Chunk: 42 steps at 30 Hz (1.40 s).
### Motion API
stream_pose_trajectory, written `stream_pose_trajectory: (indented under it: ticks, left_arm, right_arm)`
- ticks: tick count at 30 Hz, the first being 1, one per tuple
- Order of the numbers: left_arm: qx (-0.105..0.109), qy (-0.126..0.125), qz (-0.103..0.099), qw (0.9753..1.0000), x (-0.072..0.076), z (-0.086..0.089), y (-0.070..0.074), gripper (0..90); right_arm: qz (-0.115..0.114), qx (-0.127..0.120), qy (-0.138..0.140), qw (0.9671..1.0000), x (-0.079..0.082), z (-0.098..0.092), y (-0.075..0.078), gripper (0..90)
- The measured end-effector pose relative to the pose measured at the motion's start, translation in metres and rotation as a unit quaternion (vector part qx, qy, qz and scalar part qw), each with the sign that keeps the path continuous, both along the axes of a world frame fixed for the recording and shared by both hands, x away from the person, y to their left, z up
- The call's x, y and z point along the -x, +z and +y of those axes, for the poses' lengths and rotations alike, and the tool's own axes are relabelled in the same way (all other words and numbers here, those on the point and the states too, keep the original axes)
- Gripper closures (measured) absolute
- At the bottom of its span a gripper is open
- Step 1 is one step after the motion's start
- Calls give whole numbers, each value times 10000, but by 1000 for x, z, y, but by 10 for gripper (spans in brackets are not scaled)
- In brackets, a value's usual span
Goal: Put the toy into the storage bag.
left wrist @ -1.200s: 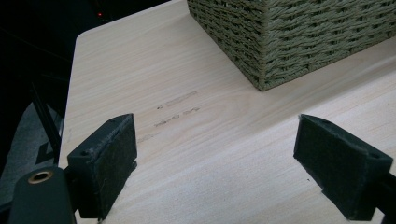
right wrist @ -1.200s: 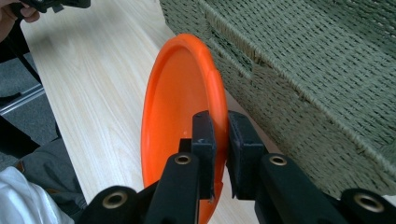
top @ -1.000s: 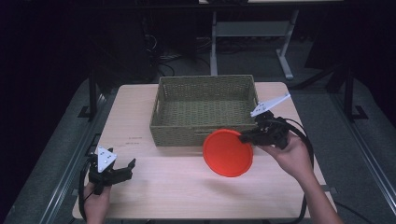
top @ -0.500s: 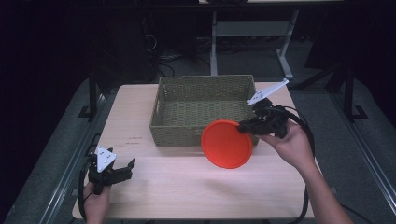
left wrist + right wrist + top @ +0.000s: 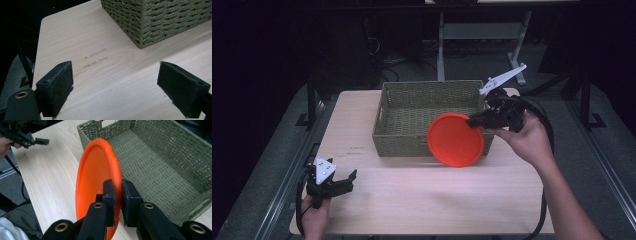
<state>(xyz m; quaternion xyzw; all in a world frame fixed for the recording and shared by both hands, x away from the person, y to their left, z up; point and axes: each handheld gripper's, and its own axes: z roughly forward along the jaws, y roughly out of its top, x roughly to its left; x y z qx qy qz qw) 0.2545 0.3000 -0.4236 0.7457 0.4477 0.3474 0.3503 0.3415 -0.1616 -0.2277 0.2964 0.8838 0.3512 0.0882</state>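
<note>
Orange plate is off the table right now, pinched by the right gripper at its rim on the person's right side. In the right gripper view you can see the two black jaws closed tight on the plate's edge, one pad on the inside face and one on the back, so the plate stands on edge and reaches away from the gripper.

From the high view the plate hangs in front of the near wall of the woven basket, overlapping the basket's near right corner, with its flat face turned toward the camera. Can't tell if it's touching the basket wall or just in front of it. The right gripper view has the plate rim just beside the basket's near wall, with the open basket bottom on the other side of it.

Left gripper sits down at the near left corner of the wooden table, well apart from the plate. Its jaws are spread wide with nothing between them, just bare tabletop and a corner of the basket further off.
</note>
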Motion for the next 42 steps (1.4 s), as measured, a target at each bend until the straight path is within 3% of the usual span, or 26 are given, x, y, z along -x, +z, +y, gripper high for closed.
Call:
stream_pose_trajectory:
  ticks: [3,16,27,33,42]
  left_arm:
    - [3,-3,-11,10000,0,0,0,129]
    - [25,-5,18,10000,0,0,0,129]
    - [-6,-17,2,10000,0,0,0,128]
    - [5,-24,0,10000,0,0,0,128]
    - [17,-23,7,10000,0,0,0,129]
  right_arm:
    - [-63,-10,-54,10000,-4,1,9,819]
    - [-19,91,-183,9998,-24,8,19,819]
    - [-24,225,-377,9990,-52,15,31,819]
    - [38,342,-478,9983,-65,19,28,819]
    - [137,293,-692,9971,-84,17,22,819]
